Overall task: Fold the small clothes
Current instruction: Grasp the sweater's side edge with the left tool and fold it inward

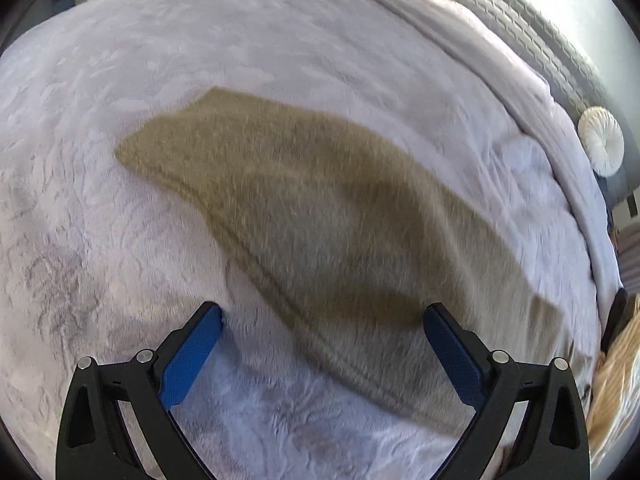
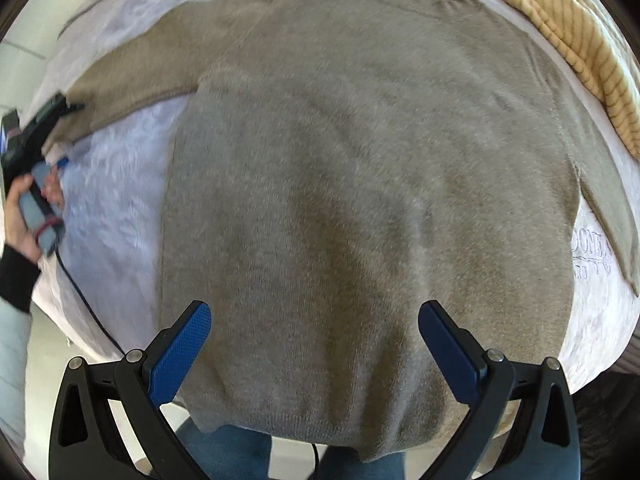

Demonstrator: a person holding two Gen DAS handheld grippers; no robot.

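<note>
Both tongs, left (image 1: 323, 316) and right (image 2: 315, 314), gape wide and hold nothing; the sweater (image 2: 360, 200) lies flat, its sleeve (image 1: 280, 184) probably due for folding inward next.

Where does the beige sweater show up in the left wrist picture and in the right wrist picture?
Left wrist view: only one sleeve of the beige sweater shows, running diagonally from upper left to lower right across the middle.
Right wrist view: the beige sweater's body fills most of the picture, with that sleeve stretching to the upper left.
Shared landmark: the pale fluffy blanket under it; the striped cloth also appears in both.
</note>
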